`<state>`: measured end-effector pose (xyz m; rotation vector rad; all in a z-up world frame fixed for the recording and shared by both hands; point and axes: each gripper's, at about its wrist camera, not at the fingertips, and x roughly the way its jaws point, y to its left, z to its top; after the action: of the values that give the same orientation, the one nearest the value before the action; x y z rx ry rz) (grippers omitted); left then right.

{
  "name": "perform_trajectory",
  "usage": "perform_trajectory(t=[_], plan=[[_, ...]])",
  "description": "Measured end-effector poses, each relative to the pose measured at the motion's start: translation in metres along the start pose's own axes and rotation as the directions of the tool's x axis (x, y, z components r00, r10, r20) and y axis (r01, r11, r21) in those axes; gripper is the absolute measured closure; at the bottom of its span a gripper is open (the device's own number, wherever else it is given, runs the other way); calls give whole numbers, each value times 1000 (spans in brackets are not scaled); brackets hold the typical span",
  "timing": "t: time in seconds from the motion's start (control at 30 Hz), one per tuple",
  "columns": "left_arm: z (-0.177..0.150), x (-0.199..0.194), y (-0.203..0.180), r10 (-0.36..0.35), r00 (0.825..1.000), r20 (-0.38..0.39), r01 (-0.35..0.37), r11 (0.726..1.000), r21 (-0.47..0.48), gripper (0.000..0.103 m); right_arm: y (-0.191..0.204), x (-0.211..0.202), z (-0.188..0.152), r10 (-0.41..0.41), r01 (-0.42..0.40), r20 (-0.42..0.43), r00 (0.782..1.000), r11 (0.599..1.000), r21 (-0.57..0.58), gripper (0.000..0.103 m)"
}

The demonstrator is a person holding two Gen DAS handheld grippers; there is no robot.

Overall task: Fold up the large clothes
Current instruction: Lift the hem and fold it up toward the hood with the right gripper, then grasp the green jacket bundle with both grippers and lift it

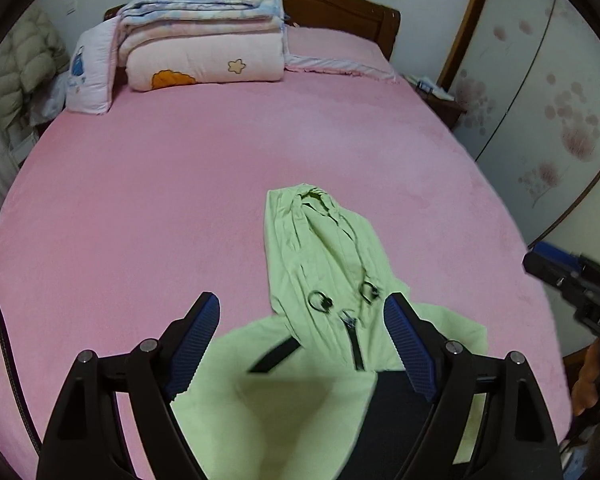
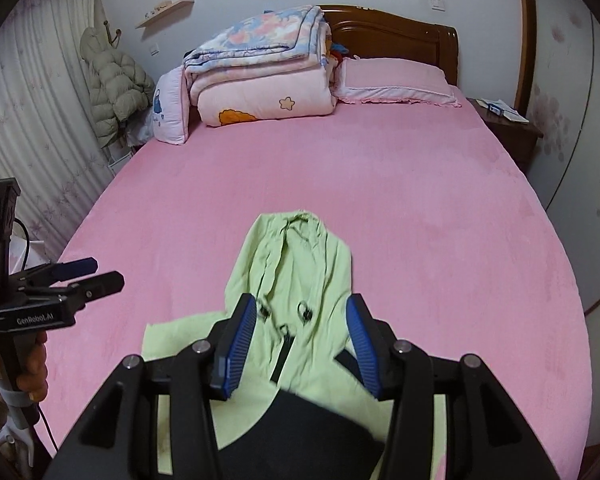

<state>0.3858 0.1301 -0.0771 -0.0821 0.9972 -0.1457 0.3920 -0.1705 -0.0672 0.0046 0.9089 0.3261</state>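
A light green hooded jacket (image 1: 324,248) with a black zipper and black panels lies on the pink bed (image 1: 160,208), hood pointing toward the headboard. It also shows in the right wrist view (image 2: 296,264). My left gripper (image 1: 302,312) is open and empty, hovering above the jacket's near part. My right gripper (image 2: 302,312) is open and empty above the jacket's chest. The right gripper shows at the right edge of the left view (image 1: 560,276), and the left gripper at the left edge of the right view (image 2: 88,276). The jacket's lower part is hidden by the grippers.
Folded quilts (image 2: 260,80) and a white pillow (image 2: 170,108) are stacked at the bed's head, beside a pink pillow (image 2: 392,80) and a wooden headboard (image 2: 400,36). A nightstand (image 2: 504,124) stands right of the bed. A puffy coat (image 2: 112,84) hangs by the curtain on the left.
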Motion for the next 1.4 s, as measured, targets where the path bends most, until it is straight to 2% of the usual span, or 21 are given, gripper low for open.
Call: perform_trajectory(t=[0.17,0.27,0.4,0.47,0.5,0.57,0.7,0.8,0.87,0.93,0.97,1.0,1.03,1.07,1.1,1.17,1.27,1.4], plan=[[31,59,-1,44,997,-60,-41,998,51,20,-18,49,26,-4,5,-36,999,1000,22,56],[46,109,5,49,992,-119,-43,997,57,20,-33,87,39,-16,19,-54,998,999,46,56],[60,179,20,116,979,-168,-106,992,69,20,-56,151,47,-25,36,-109,994,995,98,56],[63,210,30,139,972,-191,-131,990,53,20,-68,189,46,-28,47,-142,989,991,129,56],[65,226,37,138,968,-210,-138,990,17,20,-73,202,44,-19,42,-160,987,989,145,56],[68,249,46,102,969,-225,-114,993,-42,20,-82,231,41,-7,41,-190,982,983,177,56],[69,287,54,107,965,-239,-125,990,-65,20,-99,287,32,36,30,-246,969,965,259,56],[66,310,61,81,962,-261,-109,989,-97,28,-104,317,24,46,37,-280,959,958,285,56],[63,322,65,51,959,-279,-87,989,-116,39,-106,331,20,64,30,-296,953,953,302,56],[60,331,67,58,957,-284,-92,990,-107,48,-110,342,16,107,1,-304,947,942,336,56],[59,332,66,67,960,-271,-96,991,-97,54,-109,347,15,125,-11,-307,944,938,348,56],[60,333,65,60,963,-264,-87,992,-93,71,-109,352,13,140,-21,-312,940,935,354,57],[60,334,63,41,963,-265,-68,993,-93,83,-109,355,12,153,-34,-314,937,935,354,66],[61,335,60,32,962,-272,-60,994,-94,98,-107,358,10,164,-43,-327,931,936,349,84],[62,334,57,46,962,-268,-71,994,-83,99,-104,360,8,150,-31,-345,927,944,328,96],[63,327,50,85,968,-235,-96,995,-36,101,-101,356,9,121,-20,-340,933,958,286,101],[60,309,48,112,974,-196,-116,993,-5,103,-96,332,12,85,-17,-301,950,975,223,102],[62,272,59,98,984,-146,-99,995,0,103,-104,284,19,113,-64,-218,969,974,217,102]])
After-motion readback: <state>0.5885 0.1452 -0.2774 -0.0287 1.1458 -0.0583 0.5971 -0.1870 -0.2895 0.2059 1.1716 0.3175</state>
